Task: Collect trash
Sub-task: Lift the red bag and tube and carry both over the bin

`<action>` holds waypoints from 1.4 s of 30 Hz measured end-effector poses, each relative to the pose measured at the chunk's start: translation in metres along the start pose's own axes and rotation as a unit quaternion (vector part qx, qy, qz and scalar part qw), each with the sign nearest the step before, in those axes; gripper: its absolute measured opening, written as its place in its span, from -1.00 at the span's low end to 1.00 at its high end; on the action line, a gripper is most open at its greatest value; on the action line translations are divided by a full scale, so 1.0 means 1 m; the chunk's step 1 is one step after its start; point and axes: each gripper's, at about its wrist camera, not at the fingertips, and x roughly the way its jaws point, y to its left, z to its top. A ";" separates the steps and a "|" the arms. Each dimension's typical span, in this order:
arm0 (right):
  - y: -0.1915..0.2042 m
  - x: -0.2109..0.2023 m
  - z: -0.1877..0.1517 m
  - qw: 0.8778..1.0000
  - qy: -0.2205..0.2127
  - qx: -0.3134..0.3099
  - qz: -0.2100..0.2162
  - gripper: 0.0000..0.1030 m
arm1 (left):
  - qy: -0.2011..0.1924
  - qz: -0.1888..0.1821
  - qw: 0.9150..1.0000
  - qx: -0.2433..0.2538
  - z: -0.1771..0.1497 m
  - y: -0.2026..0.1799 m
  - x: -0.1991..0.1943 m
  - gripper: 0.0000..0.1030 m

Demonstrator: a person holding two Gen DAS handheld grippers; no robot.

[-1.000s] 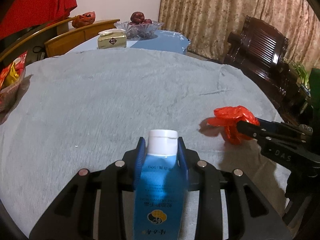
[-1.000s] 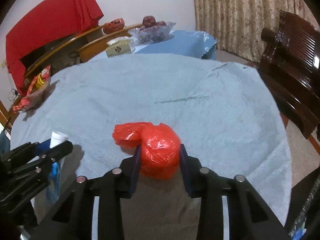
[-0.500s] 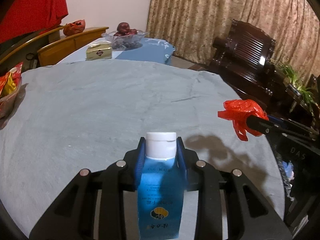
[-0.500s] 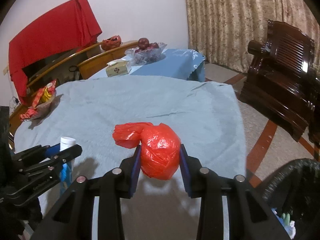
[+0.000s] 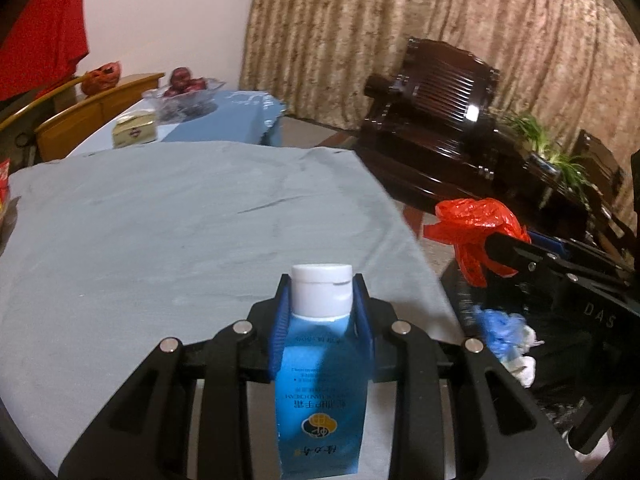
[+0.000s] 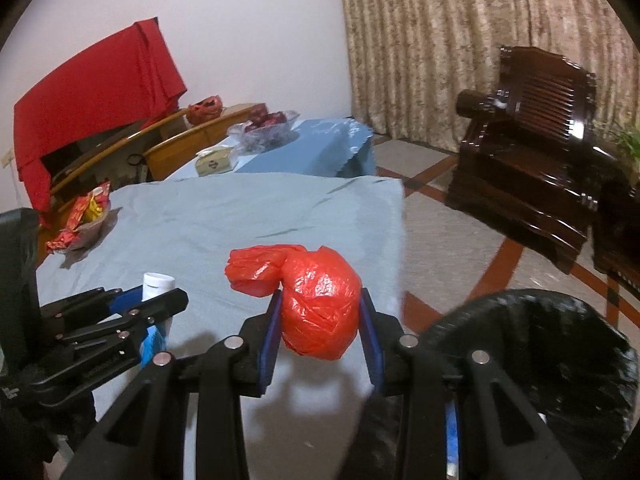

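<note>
I see two grippers, and each one carries one piece of trash. My left gripper is closed on one blue bottle with a white cap; the two blue pads press its neck from both sides, and it hangs above the near edge of the grey-blue tablecloth. My right gripper clamps one knotted red plastic bag between its two pads, near the right edge of the cloth and just left of the one black trash bin, whose open mouth lies low at the right. In the left view I can count inside the bin one blue crumpled item and some white ones; how many white ones, I cannot tell. Far on the cloth at the left stands one bowl of snack packets. Behind it, on the second table, are one tissue box and one glass fruit bowl.
</note>
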 end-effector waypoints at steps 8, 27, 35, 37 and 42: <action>-0.053 -0.050 -0.009 0.999 -0.019 0.024 -0.043 -0.30 | -0.013 -0.047 0.998 0.027 0.009 -0.068 -0.005 -0.44; -0.168 -0.129 -0.040 0.986 -0.039 0.083 -0.141 -0.29 | -0.021 -0.132 0.986 0.099 0.009 -0.217 0.022 -0.44; -0.193 -0.126 -0.053 0.981 -0.026 0.104 -0.164 -0.29 | -0.007 -0.140 0.984 0.113 -0.003 -0.239 0.045 -0.44; -0.198 -0.122 -0.056 0.980 -0.022 0.108 -0.167 -0.29 | -0.004 -0.145 0.983 0.115 -0.004 -0.243 0.051 -0.44; -0.210 -0.110 -0.062 0.978 -0.010 0.112 -0.174 -0.29 | 0.010 -0.156 0.981 0.116 -0.004 -0.254 0.070 -0.44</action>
